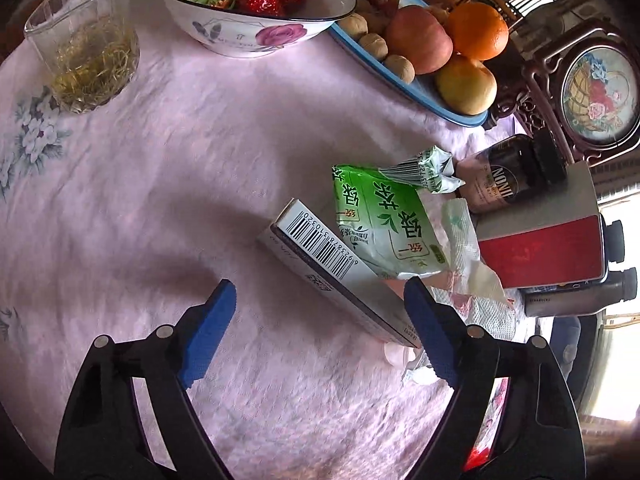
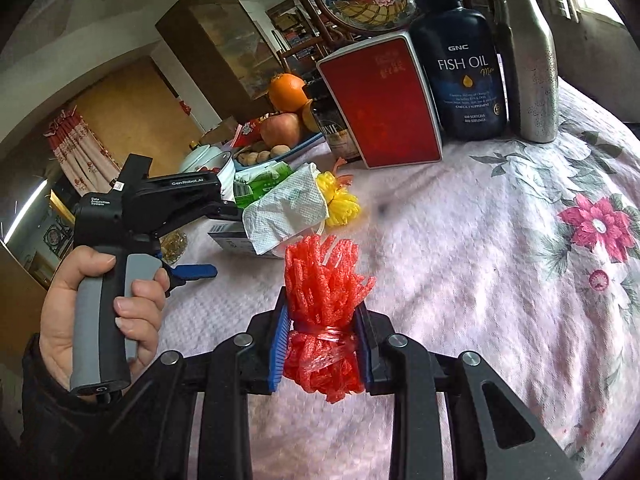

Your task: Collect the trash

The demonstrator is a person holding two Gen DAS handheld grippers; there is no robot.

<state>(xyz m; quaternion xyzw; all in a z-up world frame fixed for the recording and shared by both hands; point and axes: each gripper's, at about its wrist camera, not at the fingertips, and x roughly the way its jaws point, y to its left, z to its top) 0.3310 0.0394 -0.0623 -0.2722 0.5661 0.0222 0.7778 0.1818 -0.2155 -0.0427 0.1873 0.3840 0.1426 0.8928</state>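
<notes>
My left gripper hangs open over the pink tablecloth, tilted down. A white box with a barcode lies at an angle between its blue pads, its near end close to the right pad, and neither pad presses on it. Beyond the box lie a green tea packet and a crumpled white tissue. My right gripper is shut on a red foam fruit net, held above the cloth. A yellow foam net lies beside the tissue.
A glass of tea, a strawberry bowl and a blue fruit tray stand at the far side. A red box, a fish oil bottle, a steel flask and a dark jar crowd the trash pile. A person's hand holds the left gripper.
</notes>
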